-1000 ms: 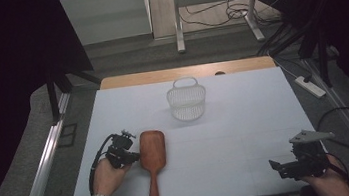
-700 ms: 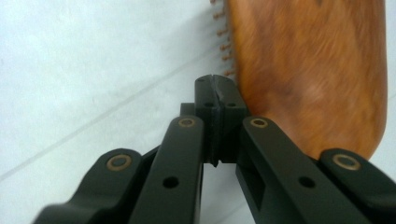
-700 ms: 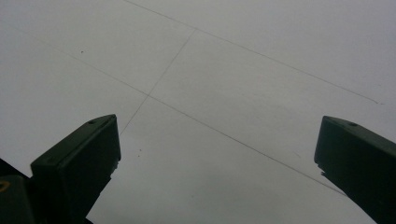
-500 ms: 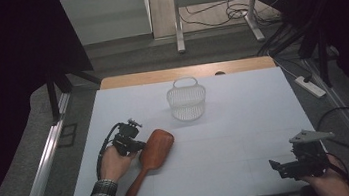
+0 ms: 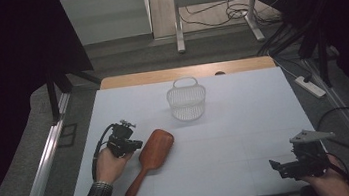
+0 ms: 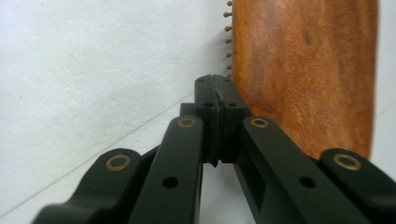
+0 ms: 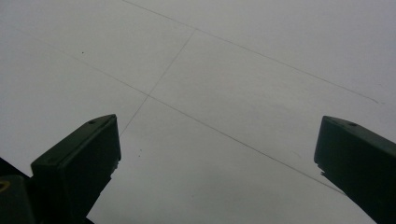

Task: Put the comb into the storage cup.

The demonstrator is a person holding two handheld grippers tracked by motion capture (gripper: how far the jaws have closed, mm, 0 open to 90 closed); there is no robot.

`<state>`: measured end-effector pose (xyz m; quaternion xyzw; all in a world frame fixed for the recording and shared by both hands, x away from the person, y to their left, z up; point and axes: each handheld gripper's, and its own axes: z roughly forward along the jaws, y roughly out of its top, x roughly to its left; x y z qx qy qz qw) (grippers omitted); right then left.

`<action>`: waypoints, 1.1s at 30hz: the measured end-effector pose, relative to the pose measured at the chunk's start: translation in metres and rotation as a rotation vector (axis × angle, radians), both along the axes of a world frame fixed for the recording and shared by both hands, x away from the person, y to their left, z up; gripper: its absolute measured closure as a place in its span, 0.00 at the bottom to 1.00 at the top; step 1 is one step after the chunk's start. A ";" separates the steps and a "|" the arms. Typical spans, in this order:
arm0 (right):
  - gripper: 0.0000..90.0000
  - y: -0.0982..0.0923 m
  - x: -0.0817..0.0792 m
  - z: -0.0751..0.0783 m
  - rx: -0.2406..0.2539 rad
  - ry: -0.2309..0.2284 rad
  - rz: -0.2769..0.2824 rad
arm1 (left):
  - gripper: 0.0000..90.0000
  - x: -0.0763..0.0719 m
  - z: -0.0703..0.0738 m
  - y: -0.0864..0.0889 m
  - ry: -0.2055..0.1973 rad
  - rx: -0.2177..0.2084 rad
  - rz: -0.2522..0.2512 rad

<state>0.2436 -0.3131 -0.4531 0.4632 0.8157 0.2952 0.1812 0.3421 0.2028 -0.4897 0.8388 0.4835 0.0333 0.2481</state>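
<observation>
The wooden hairbrush (image 5: 151,160) lies on the white counter (image 5: 245,119), back side up, near the white wire basket (image 5: 186,99) and on the person's side of it, toward the left. Its paddle head points toward the basket; its handle points away from the basket, toward the counter's near edge.

The left gripper (image 5: 134,145) sits just beside the brush head, on the side away from the counter's centre. Its jaws are pressed together with nothing between them. In the left gripper view, the joined tips (image 6: 215,88) rest against the bristled edge of the brush head (image 6: 303,70).

The right gripper (image 5: 279,165) is well apart from the basket, at the counter's near right corner. Its jaws stand wide apart over bare counter surface (image 7: 224,93), holding nothing.
</observation>
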 end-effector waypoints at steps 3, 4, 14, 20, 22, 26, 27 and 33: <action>0.00 0.000 -0.001 0.000 -0.001 -0.003 0.003 | 0.95 -0.005 0.003 0.004 -0.011 -0.027 0.009; 0.00 0.000 -0.001 0.000 -0.001 -0.003 0.003 | 0.93 -0.005 0.003 0.004 -0.011 -0.027 0.009; 0.01 0.000 -0.001 0.000 0.000 -0.006 0.003 | 0.72 -0.021 0.010 0.014 -0.047 -0.068 0.039; 0.00 0.000 -0.001 0.000 0.000 -0.005 0.004 | 0.63 -0.030 0.010 0.019 -0.041 -0.084 0.055; 0.01 0.000 -0.001 0.000 0.000 -0.005 0.004 | 0.58 -0.033 0.011 0.019 -0.043 -0.073 0.057; 0.00 0.000 -0.001 0.000 0.000 -0.006 0.004 | 0.50 -0.038 0.012 0.021 -0.047 -0.093 0.064; 0.00 0.000 -0.001 0.000 0.000 -0.006 0.004 | 0.48 -0.040 0.012 0.021 -0.054 -0.096 0.066; 0.01 0.000 -0.001 0.000 0.000 -0.006 0.005 | 0.34 -0.049 0.014 0.022 -0.072 -0.093 0.073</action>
